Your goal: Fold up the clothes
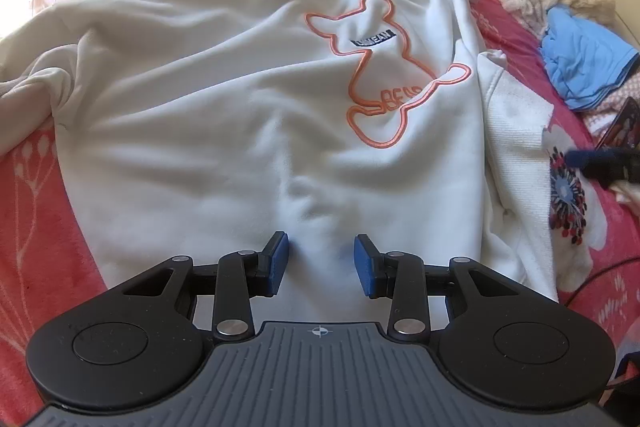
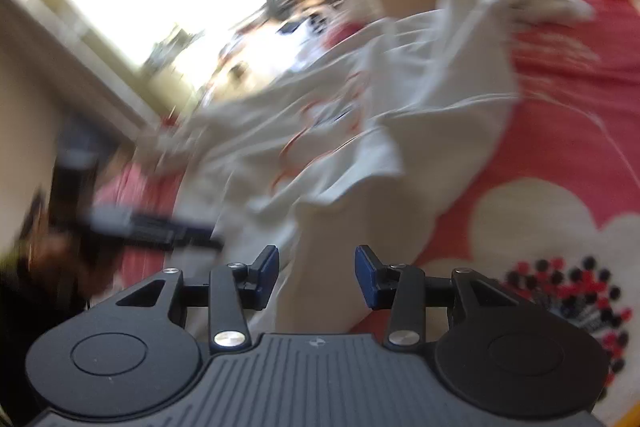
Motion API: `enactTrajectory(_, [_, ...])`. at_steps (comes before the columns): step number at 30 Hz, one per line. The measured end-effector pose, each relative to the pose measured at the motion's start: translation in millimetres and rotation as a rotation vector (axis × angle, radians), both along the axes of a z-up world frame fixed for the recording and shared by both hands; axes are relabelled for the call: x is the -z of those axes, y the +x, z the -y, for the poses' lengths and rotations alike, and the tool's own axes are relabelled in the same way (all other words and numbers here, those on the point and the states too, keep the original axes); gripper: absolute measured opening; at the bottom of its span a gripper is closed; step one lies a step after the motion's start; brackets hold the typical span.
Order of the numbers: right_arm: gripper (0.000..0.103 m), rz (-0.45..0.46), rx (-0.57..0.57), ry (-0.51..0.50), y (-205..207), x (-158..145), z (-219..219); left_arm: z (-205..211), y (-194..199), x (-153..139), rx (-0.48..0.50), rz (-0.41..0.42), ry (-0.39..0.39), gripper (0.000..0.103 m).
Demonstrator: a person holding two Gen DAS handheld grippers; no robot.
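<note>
Here, a white fleece sweatshirt with an orange outlined bear stitched on it (image 1: 248, 99) is lying spread across a pink flower-patterned bed cover (image 1: 36, 187), its hem nearest the left camera and its neckline at the far end. One sleeve is lying off to the left side, and along the other side a strip of the garment is sitting doubled over, with the ribbed edge (image 1: 516, 131) showing.

The main risk is a pinch that gathers too much: the cloth is thick and rumpled just ahead of the left hand-held gripper (image 1: 322, 263), so closing there could be catching both layers, or the bed cover beneath, and dragging the whole garment instead of turning one edge. The right wrist view is heavily smeared, suggesting fast motion, which is making any aim from that side uncertain.

The left hand-held gripper is hovering low over the hem area with its blue pads spread apart, holding nothing. The right hand-held gripper (image 2: 316, 277) is also standing spread and empty, with the sweatshirt's pale folded edge just ahead of and between its fingers.
</note>
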State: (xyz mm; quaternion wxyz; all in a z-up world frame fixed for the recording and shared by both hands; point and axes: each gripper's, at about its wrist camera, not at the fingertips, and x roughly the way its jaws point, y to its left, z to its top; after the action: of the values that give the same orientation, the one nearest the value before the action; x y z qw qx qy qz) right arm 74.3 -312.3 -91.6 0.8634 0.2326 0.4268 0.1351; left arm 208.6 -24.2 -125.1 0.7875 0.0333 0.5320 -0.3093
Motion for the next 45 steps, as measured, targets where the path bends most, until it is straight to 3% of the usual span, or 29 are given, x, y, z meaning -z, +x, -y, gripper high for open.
enactTrajectory(7, [0.049,-0.076,0.236,0.304,28.7,25.4,41.0,-3.0,-2.8,1.1,-0.006,-0.007,0.001,0.036])
enactTrajectory(10, [0.045,-0.1,0.286,0.409,38.4,42.8,50.8,-1.8,-2.5,2.1,-0.005,-0.007,0.004,0.036])
enactTrajectory(12, [0.033,-0.116,0.278,0.368,43.5,50.2,48.9,-1.4,-2.5,2.6,-0.003,-0.005,0.005,0.036])
enactTrajectory(14, [0.004,-0.12,0.273,0.335,43.3,53.0,48.4,-1.6,-2.5,3.1,-0.002,-0.005,0.005,0.037])
enactTrajectory(21, [0.004,-0.069,0.354,0.217,-1.5,25.5,72.0,-2.9,-3.9,3.7,0.004,-0.001,0.002,0.037])
enactTrajectory(27, [0.004,-0.118,0.45,0.07,-55.9,17.6,99.0,-11.3,-12.7,-3.7,0.036,-0.038,0.018,0.037])
enactTrajectory(34, [0.003,-0.164,0.519,0.032,-87.9,38.6,111.0,-39.2,-39.1,-15.7,0.125,-0.19,-0.012,0.037])
enactTrajectory(39, [0.003,-0.157,0.51,0.008,-87.5,43.7,108.3,-45.2,-61.5,-3.5,0.217,-0.38,-0.041,0.04])
enactTrajectory(45, [0.003,-0.161,0.515,-0.001,-90.1,45.1,106.6,-48.9,-68.4,13.1,0.21,-0.488,-0.056,0.04])
